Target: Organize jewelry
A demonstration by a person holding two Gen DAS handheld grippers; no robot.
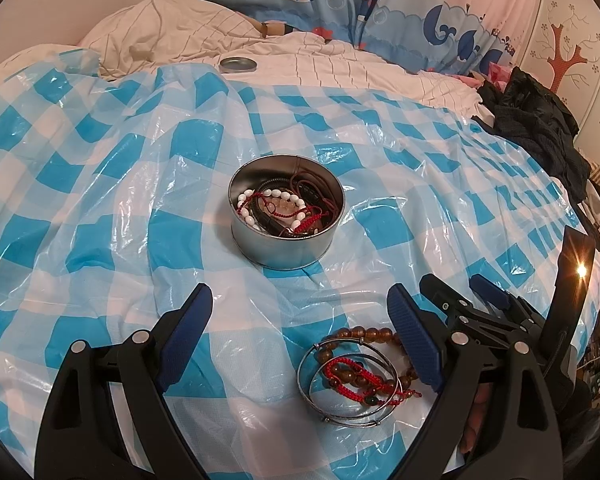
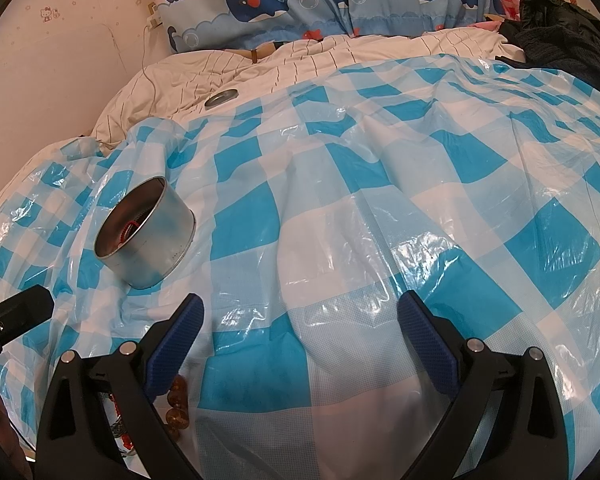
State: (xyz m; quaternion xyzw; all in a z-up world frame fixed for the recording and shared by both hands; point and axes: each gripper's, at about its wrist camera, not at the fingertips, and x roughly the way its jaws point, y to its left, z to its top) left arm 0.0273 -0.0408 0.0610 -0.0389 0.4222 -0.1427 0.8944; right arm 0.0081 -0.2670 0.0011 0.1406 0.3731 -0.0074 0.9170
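The left claw [image 1: 300, 344] hangs tilted down over the bed's checked plastic sheet [image 1: 100, 184], jaws apart and empty. At twelve o'clock from it sits the open tin [image 1: 286, 236], already holding bracelets, probably the collecting spot. At its five o'clock lies the loose jewelry pile [image 1: 356, 376], still unsorted. The right claw [image 2: 300, 344], angled likewise, gapes empty beside it.
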